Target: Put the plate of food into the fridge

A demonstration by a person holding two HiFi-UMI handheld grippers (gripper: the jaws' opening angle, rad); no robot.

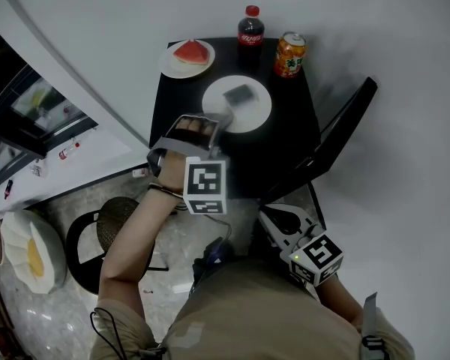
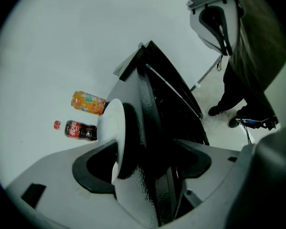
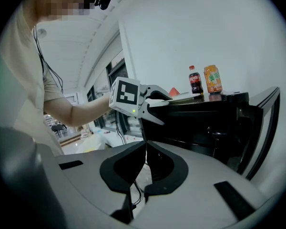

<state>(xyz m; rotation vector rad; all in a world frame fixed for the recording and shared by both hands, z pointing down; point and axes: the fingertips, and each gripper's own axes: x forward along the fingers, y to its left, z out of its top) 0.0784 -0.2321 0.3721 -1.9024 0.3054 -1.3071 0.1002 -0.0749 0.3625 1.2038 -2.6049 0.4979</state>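
A white wall and a pale speckled floor frame a low black fridge (image 1: 285, 148), its top serving as the worktop.

At the top's far left stands a plate of watermelon (image 1: 172, 66). Just nearer, the left hand-held gripper (image 1: 214, 122) reaches in over the front left corner. Its jaws stand wide apart with the near rim of the plate of food (image 1: 259, 88) between them, close to one jaw and not yet pinched. The other jaw hangs lower than the edge of the top. That plate sits in the middle of the fridge top and carries one dark block of food (image 1: 238, 94).

To do this well, I judge the lower jaw must come up under the rim rather than against the fridge. The jaws should then bite firmly — a thin rim slips easily. The plate should stay level as it swings round to the open door (image 1: 349, 126) on the right.

Behind the plate stand a cola bottle (image 1: 250, 30) with a red label and an orange can (image 1: 290, 55). White script and green marks show on them, too small to read.

Low on the right, the right hand-held gripper (image 1: 277, 220) has its jaws pressed together on nothing.
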